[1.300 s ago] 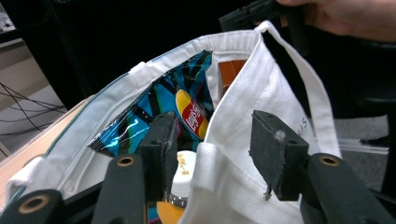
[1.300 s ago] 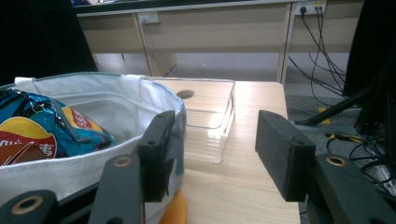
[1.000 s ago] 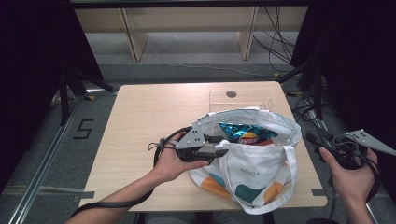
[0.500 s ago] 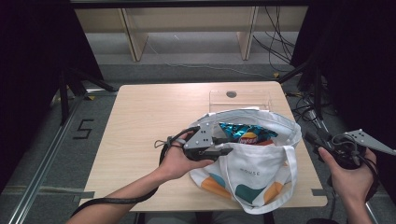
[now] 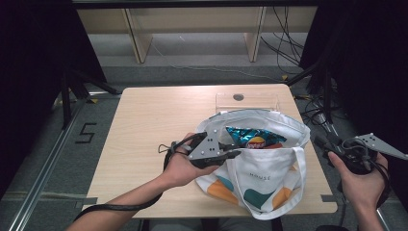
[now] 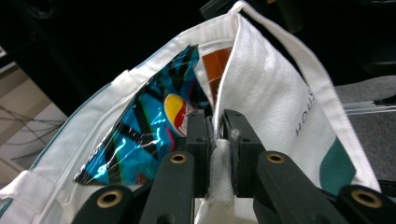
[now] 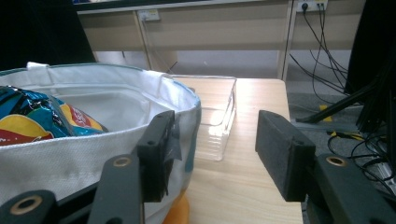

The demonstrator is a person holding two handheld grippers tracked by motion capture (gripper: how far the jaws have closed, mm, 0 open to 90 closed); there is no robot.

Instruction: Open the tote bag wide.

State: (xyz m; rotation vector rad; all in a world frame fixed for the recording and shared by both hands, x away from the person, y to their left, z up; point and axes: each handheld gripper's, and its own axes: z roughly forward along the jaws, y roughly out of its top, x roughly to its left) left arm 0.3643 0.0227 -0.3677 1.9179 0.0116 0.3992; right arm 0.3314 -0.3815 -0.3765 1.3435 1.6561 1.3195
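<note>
White canvas bag (image 5: 262, 168) lies open on the pale wooden bench (image 5: 144, 139), a blue crisp packet (image 5: 252, 138) inside and a clear plastic tray (image 5: 246, 102) just behind it. Left tool (image 6: 215, 133) has just closed its jaws, now pinched tight on the bag's near rim. Right tool (image 7: 212, 149) hangs at the bag's right edge, jaws apart, holding nothing.

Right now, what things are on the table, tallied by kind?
Tote bag: 1
Chip bag, inside the tote: 1
Clear plastic tray: 1
Total: 3
</note>
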